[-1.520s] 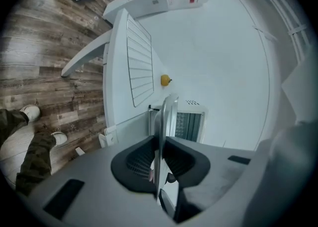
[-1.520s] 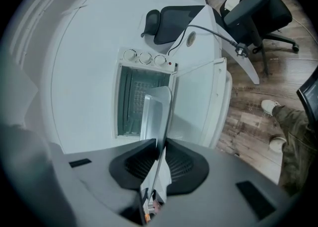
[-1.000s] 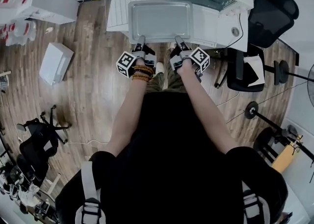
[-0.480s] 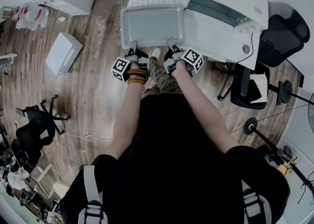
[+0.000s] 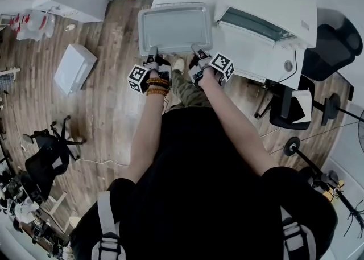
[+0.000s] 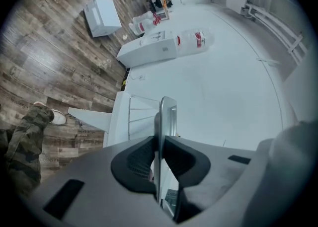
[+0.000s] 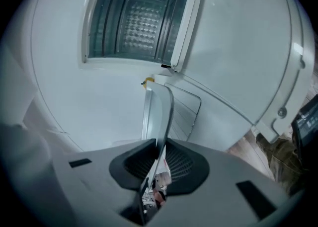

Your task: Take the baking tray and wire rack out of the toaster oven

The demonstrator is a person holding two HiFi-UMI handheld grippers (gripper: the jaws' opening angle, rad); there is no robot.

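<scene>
While the left gripper (image 5: 152, 57) and right gripper (image 5: 196, 52) each clamp the baking tray's (image 5: 175, 28) near rim, it lies at their 12 o'clock, long axis 9-to-3, above the wire rack (image 7: 188, 106), with the toaster oven (image 5: 267, 17) at 2 o'clock.

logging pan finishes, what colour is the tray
Silver-grey tray, best in the head view.

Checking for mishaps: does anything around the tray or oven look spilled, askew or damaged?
Nothing stands out. The baking tray looks empty and undamaged, clamped at its near rim by the left gripper and right gripper; the toaster oven stands open.
</scene>
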